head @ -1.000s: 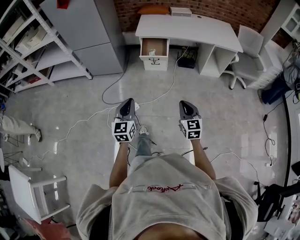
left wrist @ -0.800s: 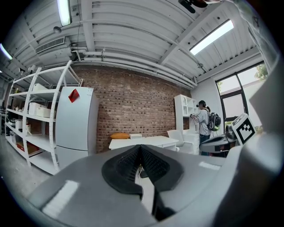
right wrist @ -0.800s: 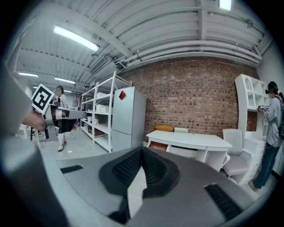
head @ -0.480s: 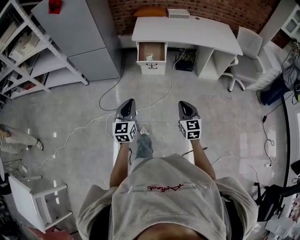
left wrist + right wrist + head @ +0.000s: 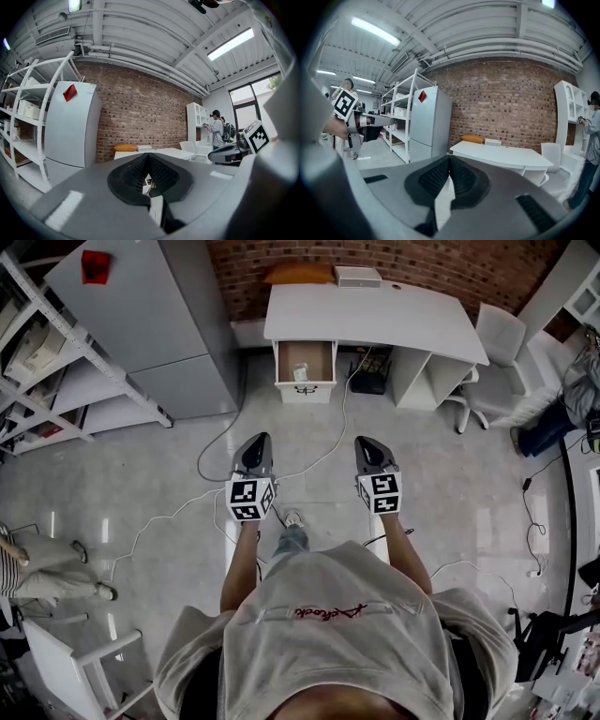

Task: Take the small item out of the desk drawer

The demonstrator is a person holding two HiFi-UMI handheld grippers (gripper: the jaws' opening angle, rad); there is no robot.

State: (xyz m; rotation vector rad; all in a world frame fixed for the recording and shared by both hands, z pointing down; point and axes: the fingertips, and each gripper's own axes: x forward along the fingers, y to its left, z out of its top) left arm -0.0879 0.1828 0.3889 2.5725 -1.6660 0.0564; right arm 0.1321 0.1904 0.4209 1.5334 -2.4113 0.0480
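- Left tool (image 5: 255,442): jaws pressed together, nothing between them.
- Right tool (image 5: 368,444): jaws together too, empty.
- Item (image 5: 302,372) lies in the open drawer (image 5: 311,350) under the surface (image 5: 375,310), well apart from both tools.

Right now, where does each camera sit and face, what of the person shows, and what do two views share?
Head view: on the head, steeply down onto floor and white desk; shirt, forearms, left gripper, right gripper show.
Left gripper view: on that gripper, level toward the brick wall; shut jaws show.
Right gripper view: on that gripper, facing the same wall; shut jaws show.
Shared: all three see the white desk.
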